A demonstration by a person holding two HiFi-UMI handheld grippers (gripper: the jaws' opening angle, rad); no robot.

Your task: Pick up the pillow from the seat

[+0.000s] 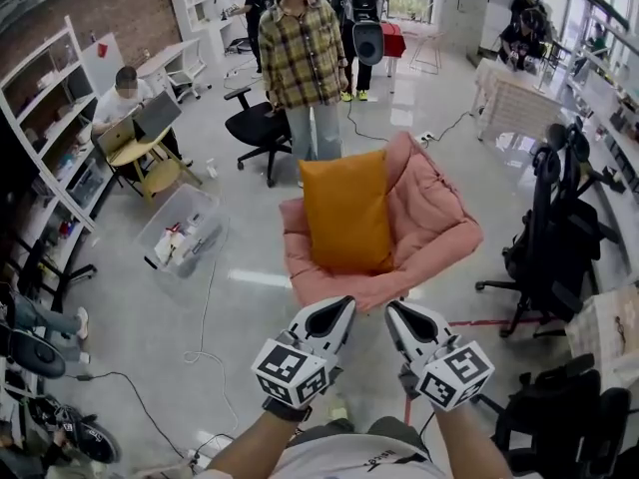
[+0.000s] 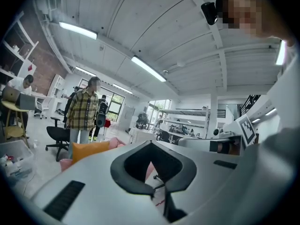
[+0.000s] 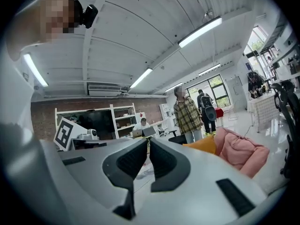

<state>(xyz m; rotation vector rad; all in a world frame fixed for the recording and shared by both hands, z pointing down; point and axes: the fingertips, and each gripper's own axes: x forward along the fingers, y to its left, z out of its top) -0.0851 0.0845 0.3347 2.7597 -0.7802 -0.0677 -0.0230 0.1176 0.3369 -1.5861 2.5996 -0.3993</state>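
Note:
An orange pillow [image 1: 346, 213] stands upright against the back of a pink cushioned seat [image 1: 439, 218] on the floor ahead of me. Both grippers hang low in the head view, near my body and short of the seat's front edge. My left gripper [image 1: 342, 309] and right gripper [image 1: 396, 312] point toward the seat, side by side, each shut with nothing between the jaws. In the left gripper view the pillow [image 2: 89, 150] shows left of the left gripper [image 2: 151, 146]. In the right gripper view the pillow [image 3: 204, 144] and the seat [image 3: 239, 149] lie right of the right gripper [image 3: 148, 144].
A person in a plaid shirt [image 1: 303, 58] stands just behind the seat, next to a black office chair [image 1: 258, 128]. A clear plastic bin [image 1: 180, 233] sits on the floor at left, black chairs [image 1: 559, 238] at right. A cable [image 1: 205, 317] runs across the floor at my left.

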